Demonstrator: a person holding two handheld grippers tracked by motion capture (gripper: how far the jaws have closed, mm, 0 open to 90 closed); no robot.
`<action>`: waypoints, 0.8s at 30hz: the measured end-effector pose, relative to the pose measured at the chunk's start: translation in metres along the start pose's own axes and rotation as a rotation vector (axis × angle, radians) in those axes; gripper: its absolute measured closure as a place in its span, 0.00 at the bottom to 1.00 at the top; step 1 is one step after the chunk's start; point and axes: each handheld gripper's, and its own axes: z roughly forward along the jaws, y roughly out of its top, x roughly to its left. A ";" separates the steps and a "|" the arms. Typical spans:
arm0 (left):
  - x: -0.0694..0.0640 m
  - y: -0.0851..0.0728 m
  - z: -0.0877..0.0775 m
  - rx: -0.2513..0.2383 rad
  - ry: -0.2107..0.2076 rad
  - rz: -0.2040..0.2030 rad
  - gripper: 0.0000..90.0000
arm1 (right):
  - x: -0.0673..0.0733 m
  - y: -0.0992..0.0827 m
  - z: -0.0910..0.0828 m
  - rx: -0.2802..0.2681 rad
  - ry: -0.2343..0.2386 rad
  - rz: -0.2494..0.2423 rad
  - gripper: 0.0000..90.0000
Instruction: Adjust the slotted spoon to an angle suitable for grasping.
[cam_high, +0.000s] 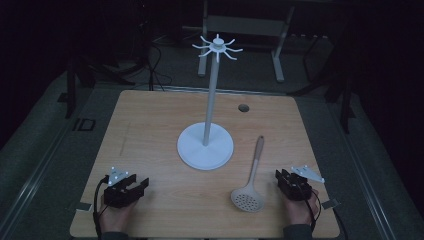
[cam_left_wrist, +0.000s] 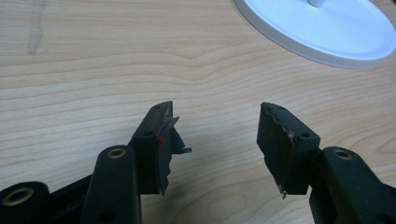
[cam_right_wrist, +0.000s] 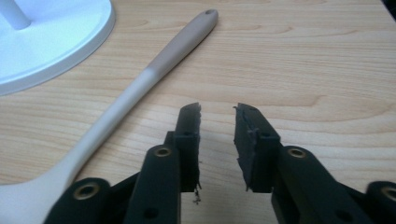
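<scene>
Slotted spoon (cam_high: 251, 176) lies flat on the wooden table (cam_high: 150, 125), right of centre, perforated head near the front edge, beige handle angled up toward the far side; in the right gripper view the handle (cam_right_wrist: 140, 84) runs diagonally left of the jaws, not touching them. Just left of it stands a white stand (cam_high: 206, 145) with round base, tall thin pole and hooked arms on top; base edge seen in left gripper view (cam_left_wrist: 327, 32). Right gripper (cam_high: 287, 181) rests at the front right corner, jaws parted a little, nothing between. Left gripper (cam_high: 134, 186) at front left, jaws spread wide, empty. Small dark round hole (cam_high: 243, 107) in the tabletop near the far edge. Light wood grain, bare otherwise. Room dim; grey carpet floor, cables and metal frame legs behind the table.
</scene>
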 end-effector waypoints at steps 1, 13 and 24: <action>0.001 0.000 0.000 -0.001 0.002 -0.003 0.52 | 0.000 0.000 -0.001 0.000 0.010 0.003 0.84; 0.004 -0.001 -0.004 -0.013 0.018 -0.006 0.52 | 0.015 0.012 -0.009 0.025 0.131 -0.009 1.00; -0.001 -0.002 -0.001 0.007 0.012 0.023 0.53 | 0.050 0.013 0.013 0.122 0.280 -0.102 1.00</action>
